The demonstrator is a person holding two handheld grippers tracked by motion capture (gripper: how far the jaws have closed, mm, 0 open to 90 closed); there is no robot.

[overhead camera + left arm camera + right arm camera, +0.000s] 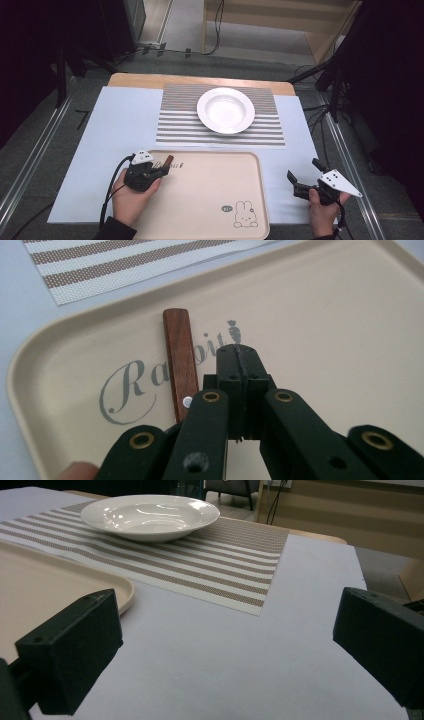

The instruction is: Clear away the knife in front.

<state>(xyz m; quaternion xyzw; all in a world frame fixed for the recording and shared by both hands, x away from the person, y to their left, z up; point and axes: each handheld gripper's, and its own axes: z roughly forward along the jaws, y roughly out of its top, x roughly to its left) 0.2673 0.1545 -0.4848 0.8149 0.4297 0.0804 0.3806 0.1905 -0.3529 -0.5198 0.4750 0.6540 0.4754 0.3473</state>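
My left gripper (239, 371) jaws pressed together, gripping nothing, just beside wooden handle (180, 360) lying on tray (325, 340) | right gripper (225, 645) wide apart, idle | next, I judge: open, straddle handle.

We're looking at a lab or recording studio, not a home. The worktop (125, 80) sits at the centre, covered by a plain white sheet (100, 150); dark stands (332, 75) and black curtains flank it on both sides. Beyond its far edge, loose cables (217, 30) trail across grey flooring by a power strip (150, 46). Metal rails (30, 160) run along each side of the worktop.
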